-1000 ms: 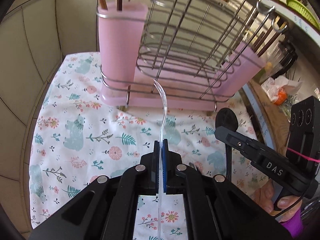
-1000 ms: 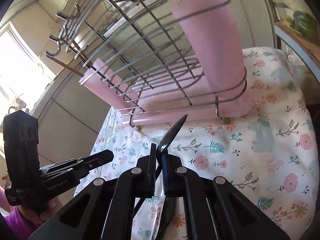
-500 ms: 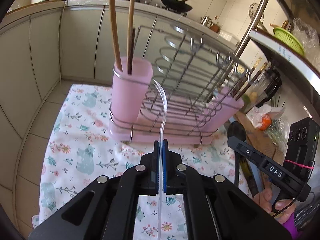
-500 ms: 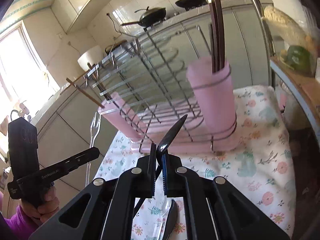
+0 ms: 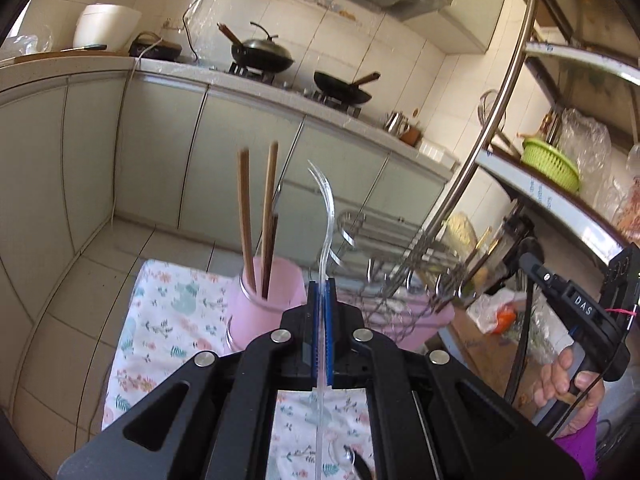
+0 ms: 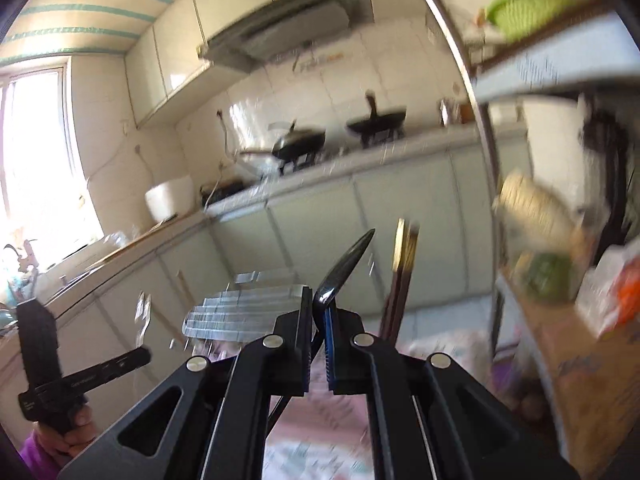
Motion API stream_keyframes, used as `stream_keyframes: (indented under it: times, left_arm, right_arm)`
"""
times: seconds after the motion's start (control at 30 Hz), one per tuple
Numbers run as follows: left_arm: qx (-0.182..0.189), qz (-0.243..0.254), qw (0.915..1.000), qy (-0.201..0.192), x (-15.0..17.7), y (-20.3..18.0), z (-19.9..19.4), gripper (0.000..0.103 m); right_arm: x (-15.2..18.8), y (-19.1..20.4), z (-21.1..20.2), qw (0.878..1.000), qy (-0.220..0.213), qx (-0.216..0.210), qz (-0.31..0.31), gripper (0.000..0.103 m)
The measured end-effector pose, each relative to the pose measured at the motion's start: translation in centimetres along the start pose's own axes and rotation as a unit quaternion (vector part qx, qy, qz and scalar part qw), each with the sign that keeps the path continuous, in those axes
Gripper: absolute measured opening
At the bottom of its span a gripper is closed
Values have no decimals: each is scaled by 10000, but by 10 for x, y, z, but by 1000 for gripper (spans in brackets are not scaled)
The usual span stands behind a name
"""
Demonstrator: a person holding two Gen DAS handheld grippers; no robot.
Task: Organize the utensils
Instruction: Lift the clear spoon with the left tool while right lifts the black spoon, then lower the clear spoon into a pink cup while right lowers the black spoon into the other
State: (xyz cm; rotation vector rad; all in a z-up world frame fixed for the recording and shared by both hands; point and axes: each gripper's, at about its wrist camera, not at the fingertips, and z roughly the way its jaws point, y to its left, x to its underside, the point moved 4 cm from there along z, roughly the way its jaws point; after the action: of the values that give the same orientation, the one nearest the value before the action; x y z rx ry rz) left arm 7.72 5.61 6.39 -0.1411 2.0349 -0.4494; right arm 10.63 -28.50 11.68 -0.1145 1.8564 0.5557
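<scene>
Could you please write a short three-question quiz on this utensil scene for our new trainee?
1. True or false: the left gripper is shut on a clear plastic utensil.
2. What stands in the pink cup? A) chopsticks B) a ladle C) nothing
3. Fill in: the right gripper holds a ____ utensil.

Key: 1 true; 2 A, the chopsticks; 3 black.

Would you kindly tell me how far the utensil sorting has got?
Done: brown wooden chopsticks stand in the pink plastic cup. In hand: the left gripper clamps a clear plastic fork; the right gripper clamps a black spoon. Left: both need racking.
</scene>
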Motion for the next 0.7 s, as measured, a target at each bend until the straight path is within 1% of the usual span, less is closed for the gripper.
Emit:
stream_keyframes:
  times: [0.03, 0.1, 0.13, 0.17, 0.2, 0.27, 0.33, 0.5, 0.53, 0.57, 0.6, 0.7]
  left_arm:
    - [16, -17, 9999, -103, -5, 1, -2, 2]
    - [38, -47, 9997, -243, -10, 3, -2, 2]
    - [37, -67, 9996, -285, -12, 4, -1, 2]
    - [48, -96, 9995, -312, -13, 5, 0, 2]
    - [72, -128, 9994, -325, -15, 6, 1, 2]
    - [130, -195, 9991, -357, -17, 8, 4, 2]
    - [149, -204, 9989, -402, -21, 9, 6, 2]
    - [174, -218, 9973, -678, -33, 11, 10, 2]
    - [182, -218, 9969, -739, -35, 11, 11, 2]
    - [178, -212, 9963, -815, -38, 11, 12, 2]
    - [155, -190, 9953, -936, -41, 10, 13, 2]
    - [11, -122, 9918, -1274, -49, 9, 17, 2]
  right_arm:
    - [-13, 2, -5, 9993, -298, 170, -168, 5]
    - [-26, 8, -9, 9958, -689, 392, -458, 5]
    - [-32, 14, -9, 9904, -988, 611, -747, 5]
    - [-35, 18, -7, 9850, -1177, 787, -986, 5]
    - [-36, 22, -4, 9789, -1330, 949, -1225, 5]
    - [-34, 30, 7, 9631, -1608, 1287, -1735, 5]
    - [-30, 32, 22, 9533, -1701, 1458, -2026, 5]
    - [-20, 29, 49, 9355, -1852, 1744, -2453, 5]
    - [-16, 29, 54, 9279, -1915, 1858, -2603, 5]
    - [-13, 28, 58, 9229, -1938, 1925, -2713, 5]
    - [-11, 27, 64, 9219, -1906, 1935, -2764, 5]
    - [2, 23, 75, 9269, -1679, 1874, -2783, 5]
